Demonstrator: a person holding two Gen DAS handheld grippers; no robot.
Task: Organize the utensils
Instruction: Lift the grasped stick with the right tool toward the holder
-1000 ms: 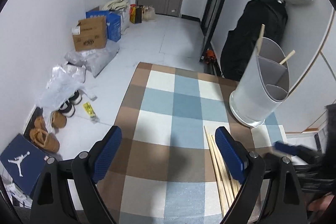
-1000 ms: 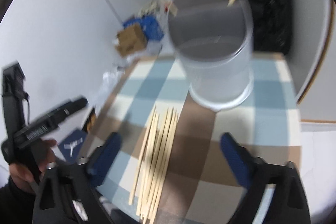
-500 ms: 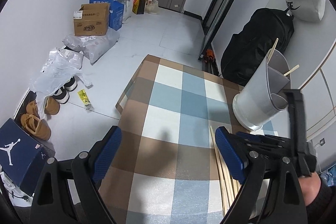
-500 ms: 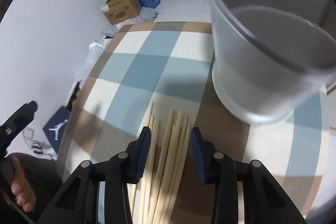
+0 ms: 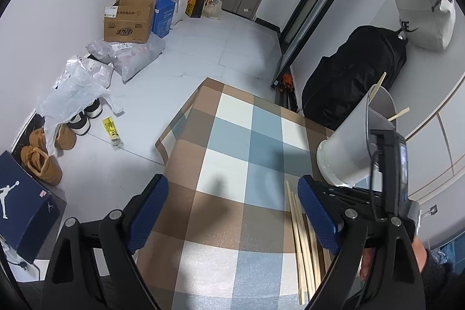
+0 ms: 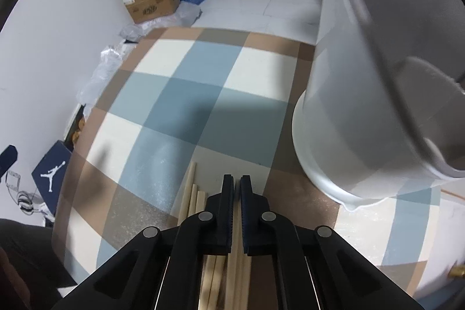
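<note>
Several pale wooden chopsticks lie in a bundle on the checked tablecloth, beside a white divided utensil holder. My right gripper points steeply down onto the bundle. Its jaws are shut on one chopstick, which shows as a thin pale strip between the pads. In the left wrist view, the same chopsticks lie just left of my right-hand finger. The holder stands behind them with two sticks poking out of it. My left gripper hangs open over the cloth, holding nothing.
The table's far left corner drops off to a grey floor. On the floor are cardboard boxes, plastic bags, shoes and a blue shoe box. A black bag leans on the wall behind the holder.
My right gripper came down onto the chopstick bundle and its jaws closed from wide open to shut. My left gripper stayed open and drifted slightly.
</note>
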